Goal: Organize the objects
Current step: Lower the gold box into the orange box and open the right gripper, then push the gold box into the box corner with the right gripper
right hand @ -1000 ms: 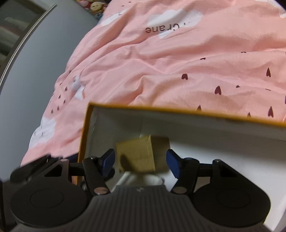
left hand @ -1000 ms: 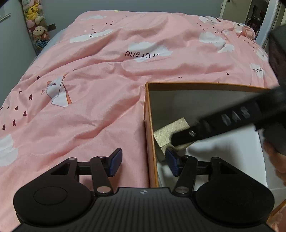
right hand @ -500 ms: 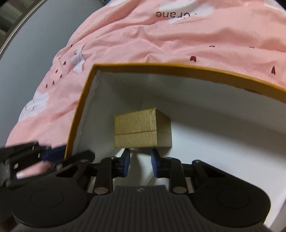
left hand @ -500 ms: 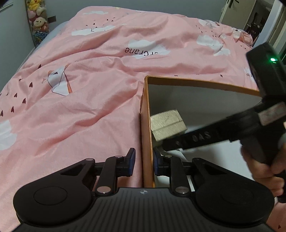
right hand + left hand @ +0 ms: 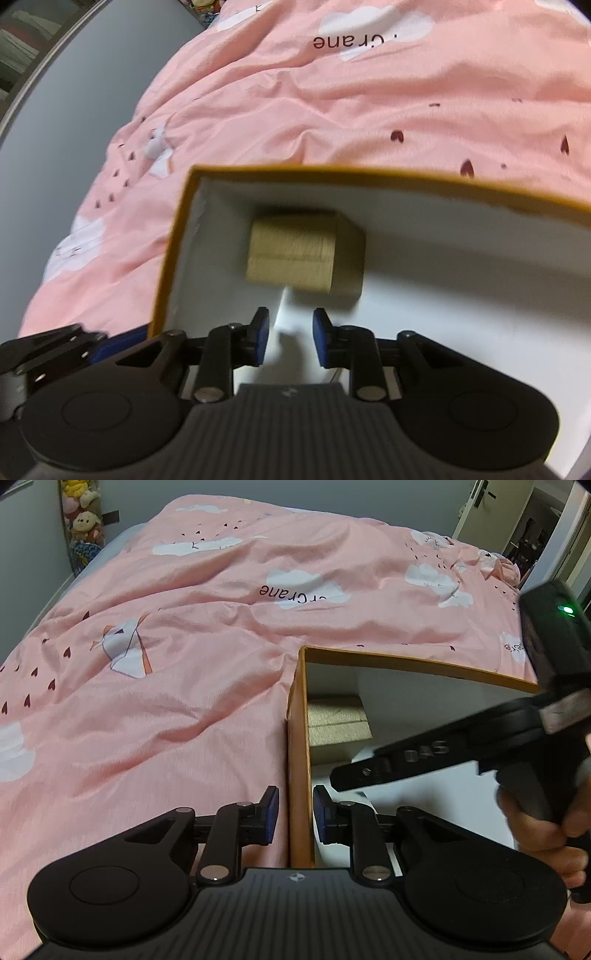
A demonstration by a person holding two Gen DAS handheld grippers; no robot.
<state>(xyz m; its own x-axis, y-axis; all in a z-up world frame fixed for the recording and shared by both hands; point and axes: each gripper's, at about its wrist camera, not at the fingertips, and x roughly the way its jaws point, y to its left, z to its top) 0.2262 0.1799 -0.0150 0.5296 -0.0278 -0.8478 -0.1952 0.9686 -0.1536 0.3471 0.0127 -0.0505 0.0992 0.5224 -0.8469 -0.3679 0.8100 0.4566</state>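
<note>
An orange box [image 5: 297, 760] with a white inside lies on the pink bed cover. A small tan box [image 5: 338, 722] sits in its far left corner; it also shows in the right wrist view [image 5: 295, 254]. My left gripper [image 5: 294, 814] straddles the orange box's left wall, with a small gap at each pad. My right gripper [image 5: 288, 341] is inside the orange box [image 5: 168, 273], a short way back from the tan box, its jaws narrowly apart and empty. Its body [image 5: 443, 753] crosses the left wrist view.
The pink bed cover [image 5: 166, 664] with clouds and hearts fills the area around the box. Soft toys [image 5: 83, 520] hang by the grey wall at the far left. A doorway [image 5: 535, 535] shows at the far right.
My right gripper released the tan box, narrowed its jaws and pulled back from it. My left gripper's jaws narrowed around the orange box's left wall.
</note>
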